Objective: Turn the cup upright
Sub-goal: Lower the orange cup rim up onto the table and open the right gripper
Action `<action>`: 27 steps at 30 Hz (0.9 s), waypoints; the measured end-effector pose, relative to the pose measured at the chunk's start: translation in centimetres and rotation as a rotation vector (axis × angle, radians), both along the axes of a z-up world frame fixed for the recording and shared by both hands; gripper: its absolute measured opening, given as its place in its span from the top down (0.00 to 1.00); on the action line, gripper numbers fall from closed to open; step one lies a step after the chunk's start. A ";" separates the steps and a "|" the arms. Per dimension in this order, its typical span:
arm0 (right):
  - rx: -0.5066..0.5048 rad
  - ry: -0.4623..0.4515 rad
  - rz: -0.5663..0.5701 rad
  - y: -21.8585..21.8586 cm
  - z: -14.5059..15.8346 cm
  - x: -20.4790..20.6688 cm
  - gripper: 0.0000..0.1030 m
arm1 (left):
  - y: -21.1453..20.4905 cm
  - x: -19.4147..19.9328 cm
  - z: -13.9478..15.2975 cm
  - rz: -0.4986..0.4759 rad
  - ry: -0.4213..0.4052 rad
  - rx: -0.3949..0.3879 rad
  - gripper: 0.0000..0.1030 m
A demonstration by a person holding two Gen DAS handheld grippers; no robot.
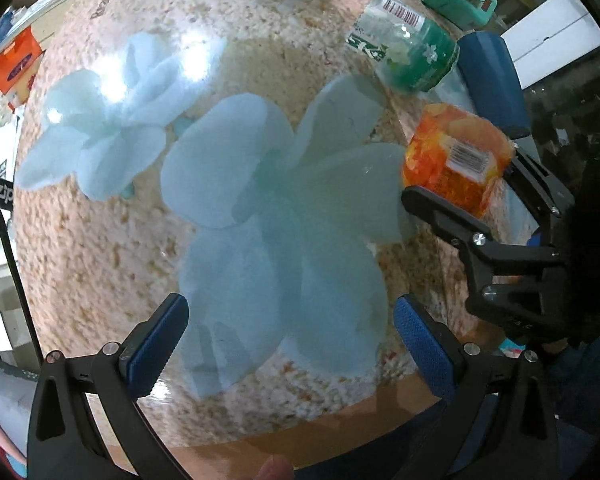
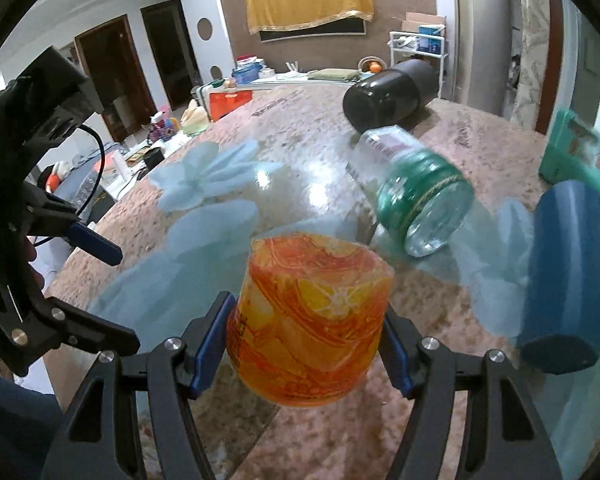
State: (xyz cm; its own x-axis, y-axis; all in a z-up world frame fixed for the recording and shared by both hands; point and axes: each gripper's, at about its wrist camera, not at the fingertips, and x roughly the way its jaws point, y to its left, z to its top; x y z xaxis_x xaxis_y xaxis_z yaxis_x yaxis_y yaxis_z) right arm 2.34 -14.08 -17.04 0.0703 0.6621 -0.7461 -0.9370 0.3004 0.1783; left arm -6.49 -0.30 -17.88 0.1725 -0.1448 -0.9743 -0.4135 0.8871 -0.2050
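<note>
An orange patterned cup (image 2: 306,320) is clamped between the blue pads of my right gripper (image 2: 308,340), held tilted just above the table. In the left wrist view the same cup (image 1: 456,156) shows at the right, with a barcode label, inside the right gripper's black fingers (image 1: 444,208). My left gripper (image 1: 292,344) is open and empty over the blue flower print on the table (image 1: 100,240). It also shows at the left of the right wrist view (image 2: 96,244).
A clear and green cup (image 2: 416,196) lies on its side behind the orange one. A blue cup (image 2: 564,280) lies at the right, a black cylinder (image 2: 392,96) at the back, a teal box (image 2: 576,152) at the far right. The table edge (image 1: 300,436) is near.
</note>
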 end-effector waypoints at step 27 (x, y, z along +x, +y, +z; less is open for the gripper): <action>-0.108 0.052 -0.055 -1.5 6.3 0.2 0.02 | -3.0 -0.9 4.8 0.004 -0.063 -0.003 0.00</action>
